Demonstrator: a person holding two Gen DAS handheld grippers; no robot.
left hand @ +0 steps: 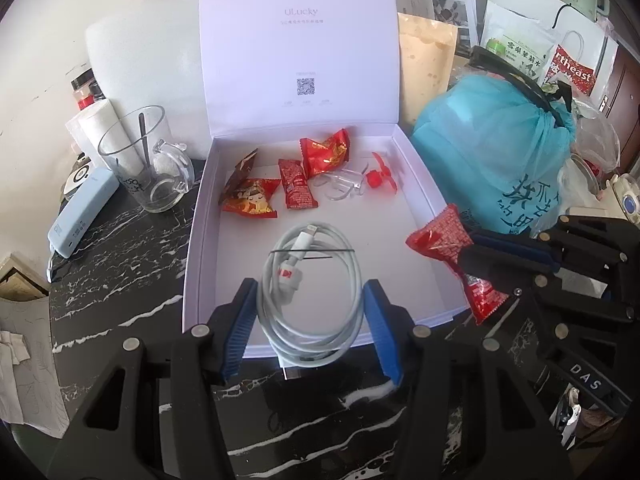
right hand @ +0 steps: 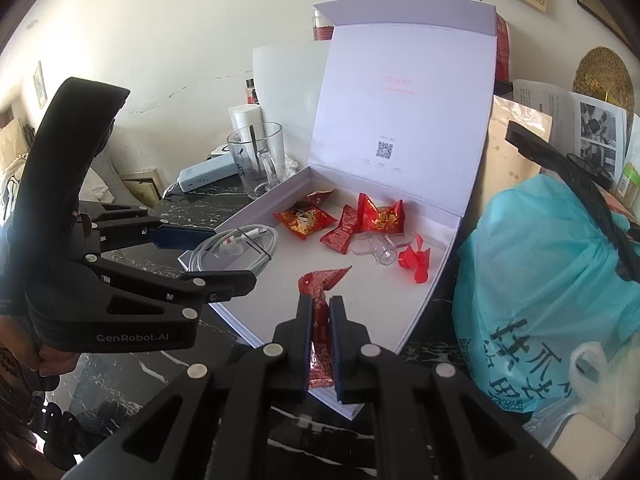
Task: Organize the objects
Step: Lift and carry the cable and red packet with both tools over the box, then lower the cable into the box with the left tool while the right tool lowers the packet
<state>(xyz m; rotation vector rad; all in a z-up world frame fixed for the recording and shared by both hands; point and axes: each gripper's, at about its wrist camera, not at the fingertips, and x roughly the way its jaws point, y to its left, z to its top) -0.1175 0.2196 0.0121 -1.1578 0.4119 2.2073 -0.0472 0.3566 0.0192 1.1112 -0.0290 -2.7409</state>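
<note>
1. Two views; we begin with the left wrist. Crowding the white box (left hand: 420, 184) on the dark marbled surface (left hand: 120, 248) are a glass mug (left hand: 140, 160) with a spoon and a pale blue power bank (left hand: 80, 216) on one side, and a teal plastic bag (left hand: 492, 148) on the other.
2. Our left tool (left hand: 310, 328) is clamped on the coiled white cable (left hand: 308, 300), which hangs over the box's near rim. Four red snack packets (left hand: 294, 180), a clear plastic piece (left hand: 340, 184) and a small red fan (left hand: 380, 174) lie further back in the box.
3. Our right tool (left hand: 476, 256) reaches in from the teal bag's side, its fingers closed on a red candy packet (left hand: 444, 236) above the box's edge.
4. The raised lid (left hand: 300, 48) reads "ULucky" above a QR code; a red bag (left hand: 572, 70) behind shows "rtheast".
5. From the right wrist, the right tool (right hand: 320, 328) is squeezed tight on the candy packet (right hand: 320, 288), its free end over the box floor (right hand: 380, 300).
6. The left tool's body reads "GenRobot.AI".
</note>
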